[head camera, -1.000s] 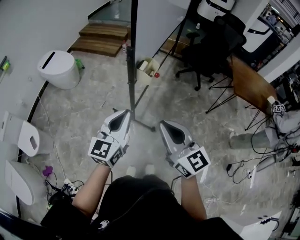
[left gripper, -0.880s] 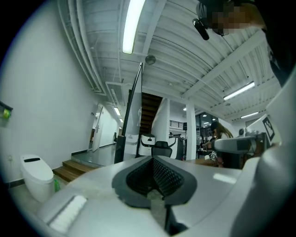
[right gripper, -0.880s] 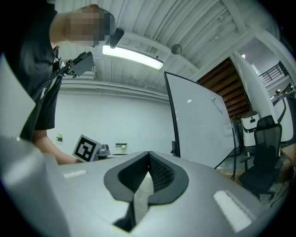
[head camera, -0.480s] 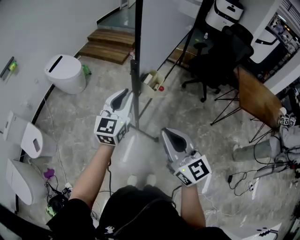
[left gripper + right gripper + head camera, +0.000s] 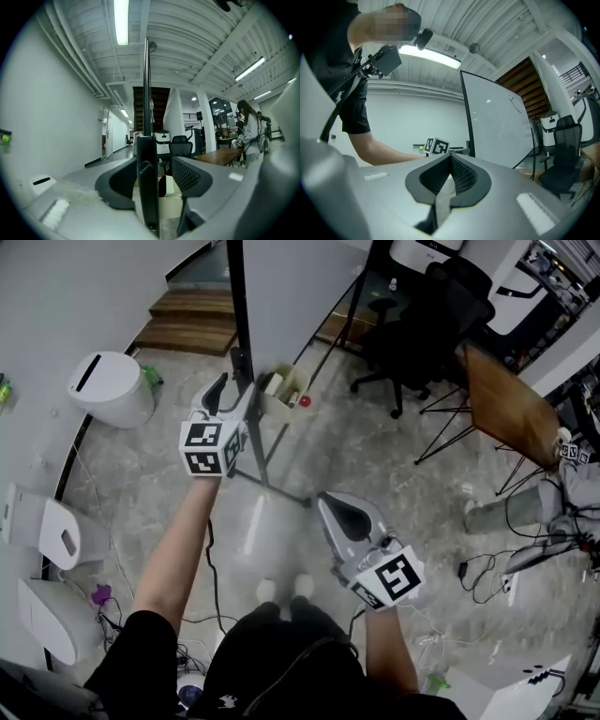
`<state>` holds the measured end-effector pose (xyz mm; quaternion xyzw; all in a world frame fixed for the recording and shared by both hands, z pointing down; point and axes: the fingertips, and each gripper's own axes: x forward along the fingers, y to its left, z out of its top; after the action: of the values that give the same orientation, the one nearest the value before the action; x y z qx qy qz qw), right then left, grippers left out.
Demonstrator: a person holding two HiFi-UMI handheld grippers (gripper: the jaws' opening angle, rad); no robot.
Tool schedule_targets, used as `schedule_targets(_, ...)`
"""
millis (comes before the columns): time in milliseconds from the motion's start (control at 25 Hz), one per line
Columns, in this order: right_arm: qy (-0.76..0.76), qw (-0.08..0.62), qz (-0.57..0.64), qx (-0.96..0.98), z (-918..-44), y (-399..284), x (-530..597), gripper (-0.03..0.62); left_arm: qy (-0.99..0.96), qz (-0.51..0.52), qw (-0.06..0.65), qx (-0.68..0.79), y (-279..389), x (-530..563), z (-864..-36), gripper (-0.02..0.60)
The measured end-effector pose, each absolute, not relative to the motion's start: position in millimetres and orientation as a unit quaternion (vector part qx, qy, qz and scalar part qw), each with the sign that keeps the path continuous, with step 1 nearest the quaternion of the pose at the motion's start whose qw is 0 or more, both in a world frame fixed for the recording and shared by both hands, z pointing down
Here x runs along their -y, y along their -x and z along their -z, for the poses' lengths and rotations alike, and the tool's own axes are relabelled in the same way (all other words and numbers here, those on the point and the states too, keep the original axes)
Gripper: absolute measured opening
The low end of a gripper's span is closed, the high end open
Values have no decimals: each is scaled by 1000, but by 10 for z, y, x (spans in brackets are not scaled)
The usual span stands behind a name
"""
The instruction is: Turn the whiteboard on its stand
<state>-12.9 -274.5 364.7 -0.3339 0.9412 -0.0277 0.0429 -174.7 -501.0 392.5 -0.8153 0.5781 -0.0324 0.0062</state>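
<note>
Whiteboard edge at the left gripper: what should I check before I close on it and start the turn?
1. Whiteboard frame between the jaws of the left gripper: ok, the black edge stands upright between them.
2. Pads pressing on the frame: not ok, the jaws have just been opening and stand apart, not clamped.
3. Right gripper free: ok, shut, empty, well short of the board.
4. Office chair clear of the board's swing: cannot tell from these views.
5. Board free to pivot on its stand: cannot tell, no lock or pivot can be made out.
</note>
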Motion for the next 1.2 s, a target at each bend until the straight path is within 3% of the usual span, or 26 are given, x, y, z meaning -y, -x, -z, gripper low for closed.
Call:
schedule_targets(560, 360, 26, 50, -931, -3880, -58, 2789, 5, 811, 45, -24, -583, 1739, 5530, -4251, 264)
schedule_targets(760, 375, 20, 56, -925, -3969, -189, 2759, 5, 810, 45, -29, -584, 1726, 5550, -4293, 208)
schedule_targets(1200, 386, 26, 55, -921, -3941, -356, 2624, 6, 800, 47, -48, -596, 1680, 5528, -4286, 202)
